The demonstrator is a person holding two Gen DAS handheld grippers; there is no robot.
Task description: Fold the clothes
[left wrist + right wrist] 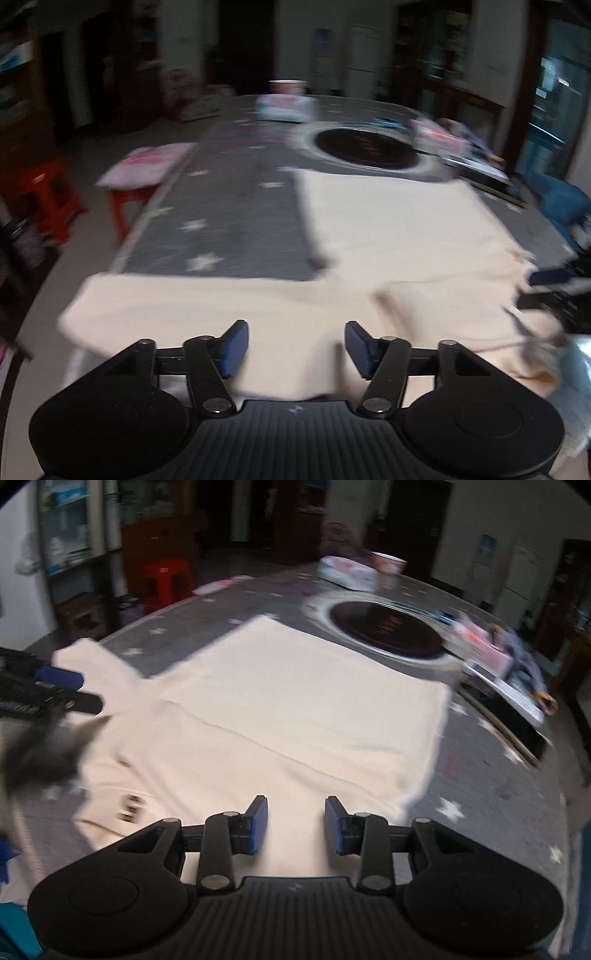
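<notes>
A cream shirt [388,229] lies spread on the grey star-patterned table [236,206], one sleeve stretched left along the near edge. My left gripper [295,347] hovers open over that near part, nothing between its blue pads. In the right wrist view the same shirt [295,701] lies flat with its collar label [131,806] near the front left. My right gripper [295,825] is open above the shirt's near edge, holding nothing. The left gripper [55,694] shows at the left edge there, blurred, and the right gripper [554,288] shows at the right edge of the left wrist view.
A round dark hob [384,627] is set into the table's middle behind the shirt. Boxes and packets [498,657] crowd the far right, a tissue box [286,105] and cup stand at the far end. Red stools [48,199] stand left of the table.
</notes>
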